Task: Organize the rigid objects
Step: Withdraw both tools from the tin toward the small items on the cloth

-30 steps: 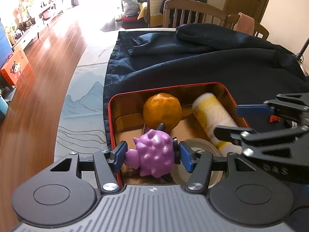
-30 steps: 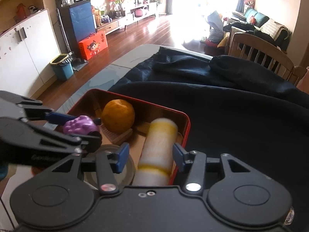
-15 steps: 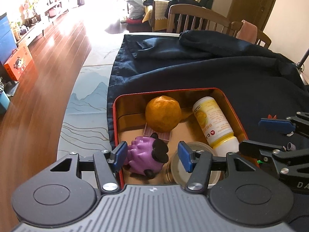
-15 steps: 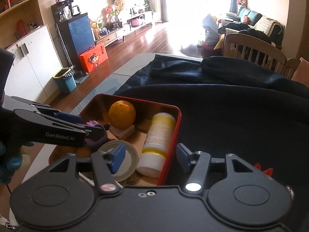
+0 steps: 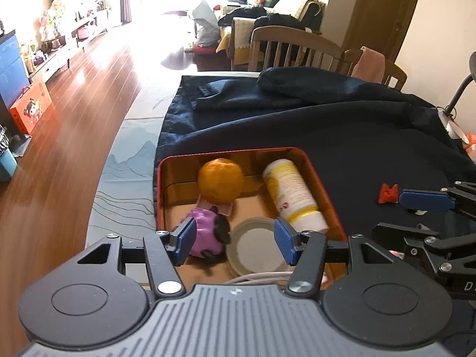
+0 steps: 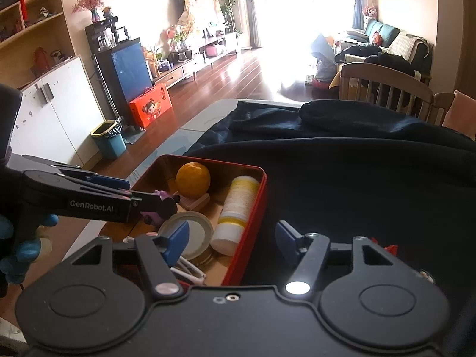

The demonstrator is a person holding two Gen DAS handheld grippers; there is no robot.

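Note:
A red tin (image 5: 315,175) (image 6: 261,178) on a dark cloth holds an orange (image 5: 220,183) (image 6: 192,180), a yellow-and-white bottle (image 5: 293,195) (image 6: 238,205) lying flat, a round lid (image 5: 255,245) (image 6: 195,233) and a purple spiky toy (image 5: 205,232) (image 6: 159,206). My left gripper (image 5: 235,238) (image 6: 98,199) hovers open above the tin's near end. The toy lies below its left finger (image 5: 186,236), out of the grip. My right gripper (image 6: 232,239) (image 5: 422,208) stands over the tin's right rim. Its jaws are opening with nothing between them.
A pink block (image 5: 217,205) lies under the orange and a white cable (image 6: 187,269) at the tin's near end. A small red object (image 5: 389,193) (image 6: 389,248) sits on the cloth right of the tin. Bunched dark fabric (image 5: 312,83) and wooden chairs (image 5: 291,47) lie beyond.
The purple toy left the left gripper's pads and now lies in the tin. The right jaws widened off the bottle. Both grippers rose and drew back from the tin.

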